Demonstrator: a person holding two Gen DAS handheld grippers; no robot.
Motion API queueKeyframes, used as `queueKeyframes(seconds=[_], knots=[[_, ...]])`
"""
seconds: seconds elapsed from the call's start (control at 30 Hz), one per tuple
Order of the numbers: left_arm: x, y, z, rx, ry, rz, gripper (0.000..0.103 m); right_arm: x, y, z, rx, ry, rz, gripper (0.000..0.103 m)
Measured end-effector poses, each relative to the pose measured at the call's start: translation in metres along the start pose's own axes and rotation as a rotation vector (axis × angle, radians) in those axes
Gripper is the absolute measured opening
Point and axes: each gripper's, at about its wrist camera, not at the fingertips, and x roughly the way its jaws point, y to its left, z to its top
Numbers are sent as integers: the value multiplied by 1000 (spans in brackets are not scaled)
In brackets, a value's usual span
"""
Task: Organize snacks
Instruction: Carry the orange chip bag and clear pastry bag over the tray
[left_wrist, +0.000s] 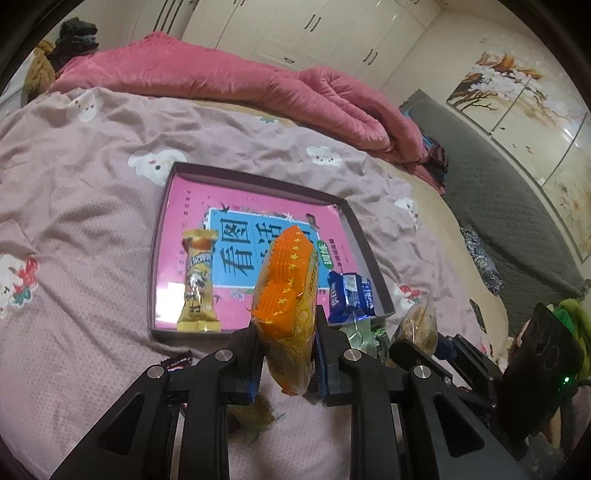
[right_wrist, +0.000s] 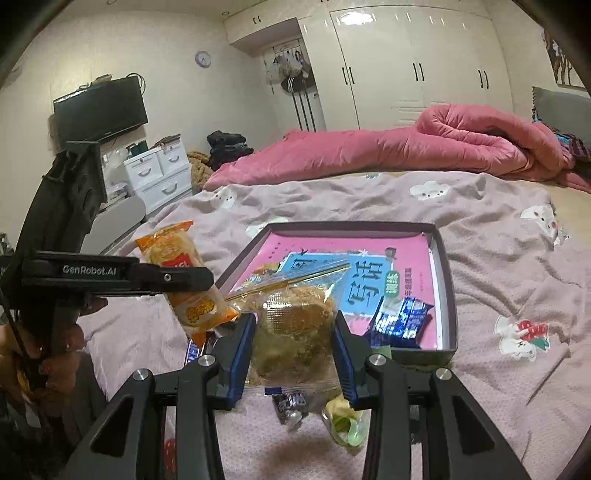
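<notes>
Left gripper (left_wrist: 284, 332) pinches orange packet (left_wrist: 288, 280), hiding book title (left_wrist: 236, 251).

I counted one shallow box (left_wrist: 364, 236) on the bed, and two snacks lay in it: one yellow-brown bar (left_wrist: 199, 280) and one blue packet (left_wrist: 351, 291). Two more snacks were gripped: one orange packet (left_wrist: 288, 284) and one clear bag of crumbly cake (right_wrist: 295, 332). At least three small wrapped snacks (right_wrist: 291, 404) lay loose on the blanket. Two grippers (left_wrist: 286, 343) (right_wrist: 295, 354) were in view.
</notes>
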Motion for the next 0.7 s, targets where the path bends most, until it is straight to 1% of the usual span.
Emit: queueKeyframes(seconds=[0.2, 0.47, 0.7], knots=[[1, -3, 7, -1, -18, -10, 24, 1, -9, 12, 31, -22, -33, 41], [14, -6, 17, -11, -34, -34, 24, 0, -30, 24, 95, -58, -113, 41], [32, -5, 26, -32, -31, -28, 24, 8, -56, 23, 146, -50, -178, 41]])
